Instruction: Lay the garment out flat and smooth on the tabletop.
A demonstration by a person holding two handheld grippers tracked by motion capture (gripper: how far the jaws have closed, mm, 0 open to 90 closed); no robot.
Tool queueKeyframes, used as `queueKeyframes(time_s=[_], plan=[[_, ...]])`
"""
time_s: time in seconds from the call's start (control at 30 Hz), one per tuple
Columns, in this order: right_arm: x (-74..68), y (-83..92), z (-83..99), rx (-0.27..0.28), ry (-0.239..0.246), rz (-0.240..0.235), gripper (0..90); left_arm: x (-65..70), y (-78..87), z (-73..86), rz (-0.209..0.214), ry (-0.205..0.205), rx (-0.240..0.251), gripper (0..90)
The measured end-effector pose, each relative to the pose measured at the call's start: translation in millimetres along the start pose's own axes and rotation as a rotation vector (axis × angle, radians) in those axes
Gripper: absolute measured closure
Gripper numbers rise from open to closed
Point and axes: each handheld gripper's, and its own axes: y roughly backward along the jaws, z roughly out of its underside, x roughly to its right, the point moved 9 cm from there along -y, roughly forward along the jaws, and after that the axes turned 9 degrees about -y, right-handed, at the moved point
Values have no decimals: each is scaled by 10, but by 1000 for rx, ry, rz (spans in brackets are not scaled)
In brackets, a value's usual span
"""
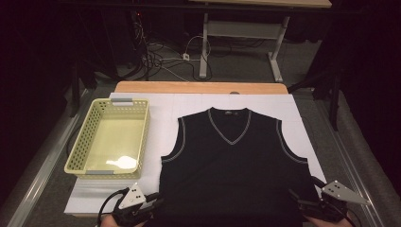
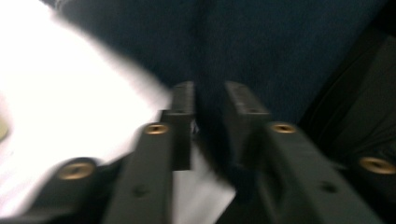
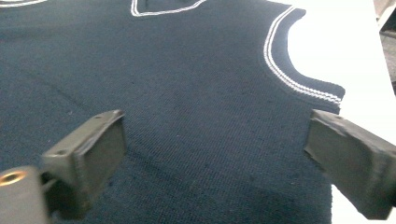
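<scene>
A dark navy sleeveless V-neck vest with pale trim lies flat, front up, on the white table cover. At the vest's lower left corner sits my left gripper. In the left gripper view, which is blurred, its jaws stand a narrow gap apart with a raised fold of the vest's edge between them. My right gripper is at the lower right corner. In the right gripper view it is wide open just above the vest, with nothing gripped, near the right armhole trim.
A pale yellow plastic basket stands at the left of the table, beside the vest. The table's wooden far edge shows beyond the cover. Behind it are floor cables and another desk's legs.
</scene>
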Motion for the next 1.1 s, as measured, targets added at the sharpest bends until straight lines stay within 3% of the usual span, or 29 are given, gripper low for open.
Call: queueKeyframes(time_s=[0.1,0.23,0.3,0.37,0.53,0.73,0.97,1.1], plan=[[9,-10,2,5,-17,5,4,2,-46,-76,5,-15,26,445],[12,-35,-17,11,-19,12,4,56,-80,-156,54,-21,66,336],[2,-52,-23,20,-20,3,4,85,-106,-169,89,-17,59,269],[-9,-78,-11,12,-20,-4,4,92,-124,-170,80,-26,54,207],[-12,-128,-3,-4,-31,-13,4,58,-161,-179,69,-24,44,144],[-17,-158,-4,-3,-35,-23,4,-36,-190,-180,40,26,39,3],[68,-107,-73,24,-60,-10,3,-53,-189,-164,33,33,36,0],[108,-62,-121,41,-68,5,3,-88,-184,-179,48,60,54,0]])
